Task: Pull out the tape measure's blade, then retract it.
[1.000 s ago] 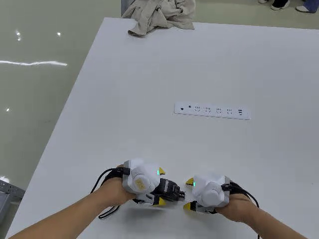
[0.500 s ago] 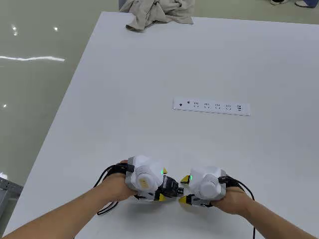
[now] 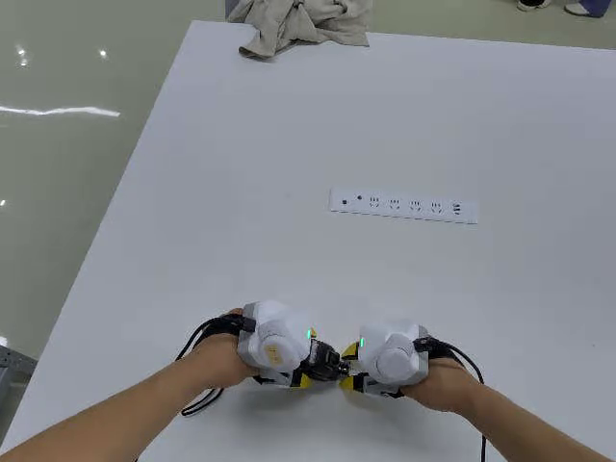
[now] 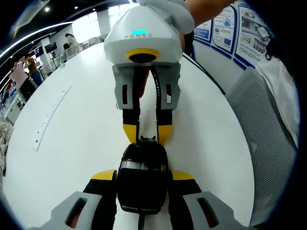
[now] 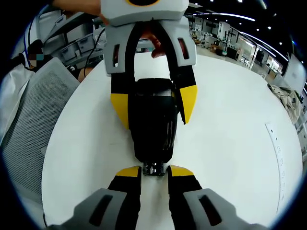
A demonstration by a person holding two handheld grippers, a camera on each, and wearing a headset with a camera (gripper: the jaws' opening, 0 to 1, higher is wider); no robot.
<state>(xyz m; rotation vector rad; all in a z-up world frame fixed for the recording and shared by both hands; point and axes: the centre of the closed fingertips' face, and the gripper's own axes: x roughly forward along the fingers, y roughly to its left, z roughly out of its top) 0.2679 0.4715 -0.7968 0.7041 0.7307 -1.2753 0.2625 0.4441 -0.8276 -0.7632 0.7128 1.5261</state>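
**Black tape measure [image 5: 152, 120] braced for the pull**

Gripped by its sides, the tape measure lies low on the white bench [image 3: 289, 144] in the left gripper [image 4: 143, 175], whose yellow-tipped jaws are closed on the case. Directly ahead, nose to nose with it, the right gripper [image 5: 153, 172] sets its jaws narrow around the small metal end hook [image 5: 153, 167] at the mouth of the case, apparently pinching it. The end hook sits tight against the case, with nothing drawn out.

The work appears to be at its opening step: both grasps are made and the pull is not yet begun. The next move would call for the right gripper to draw straight back, away from the left gripper, while the left holds the case firm. A weak pinch on so small a hook could slip. A power strip [image 3: 402, 205] lies well beyond both grippers, and a crumpled cloth [image 3: 298, 24] lies farther off still, at the bench's far edge.
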